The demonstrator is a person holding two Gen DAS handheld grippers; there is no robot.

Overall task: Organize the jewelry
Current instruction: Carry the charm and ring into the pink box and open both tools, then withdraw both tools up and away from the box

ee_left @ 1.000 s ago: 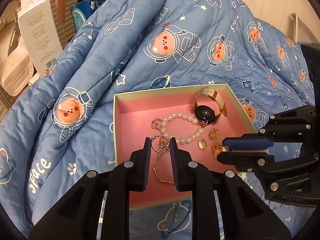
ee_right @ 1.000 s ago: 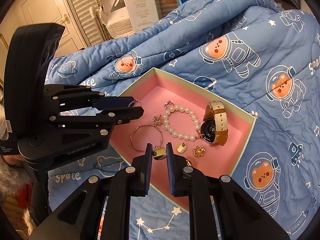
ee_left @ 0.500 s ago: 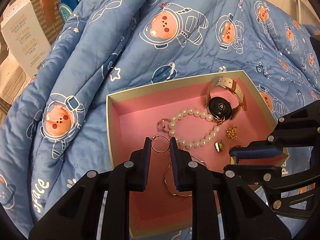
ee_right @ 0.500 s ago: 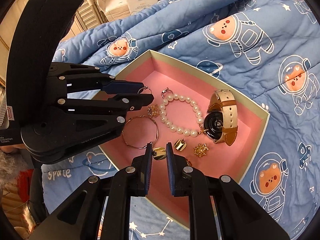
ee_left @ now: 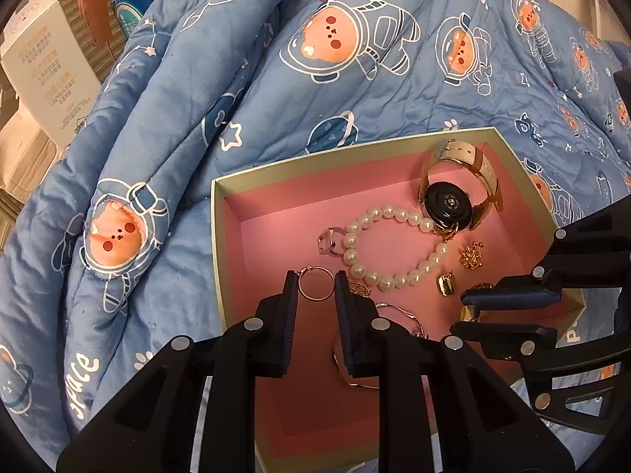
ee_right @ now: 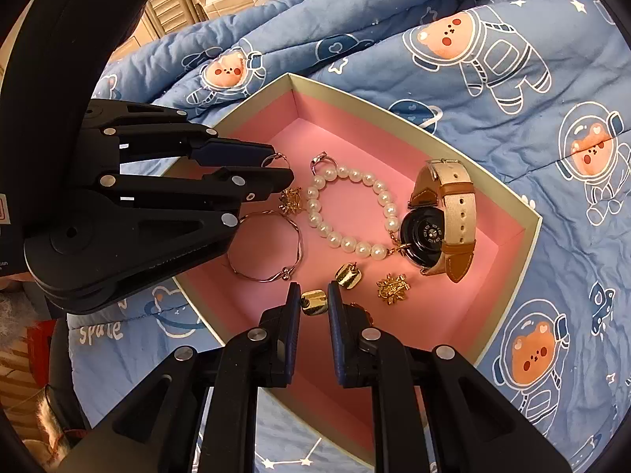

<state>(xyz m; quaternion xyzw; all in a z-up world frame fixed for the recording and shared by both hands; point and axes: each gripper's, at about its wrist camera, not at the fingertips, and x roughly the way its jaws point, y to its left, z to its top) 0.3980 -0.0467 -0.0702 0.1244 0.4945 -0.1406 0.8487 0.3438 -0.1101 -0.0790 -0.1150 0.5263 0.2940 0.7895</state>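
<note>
Nearest in the left wrist view, the left gripper (ee_left: 315,284) clamps a thin rose-gold ring (ee_left: 315,283) between its dark blue pads, jaws narrow, hanging over the near left part of the pink-lined cardboard box (ee_left: 221,244). Nearest in the right wrist view, the right gripper (ee_right: 314,301) pinches a small chunky gold earring (ee_right: 314,302), jaws almost together, over the box's near side.

Just beyond that, only the right wrist view shows the whole thin wavy silver bangle (ee_right: 268,250) lying on the pink floor; in the left view the left gripper's fingers hide most of it. A matching gold earring (ee_right: 348,274) and a gold starburst earring (ee_right: 393,287) lie just past the right gripper. A second starburst earring (ee_right: 291,201) sits by the left gripper's tips; the left view barely shows it.

Farther in lies a white pearl bracelet (ee_left: 388,248), with a small silver ring (ee_left: 329,240) touching its left end and a black round watch on a cream and tan strap (ee_left: 453,193) at its right end.

The box rests on a blue quilt printed with astronaut bears (ee_left: 335,79). Far left stands a white printed carton (ee_left: 43,75).
</note>
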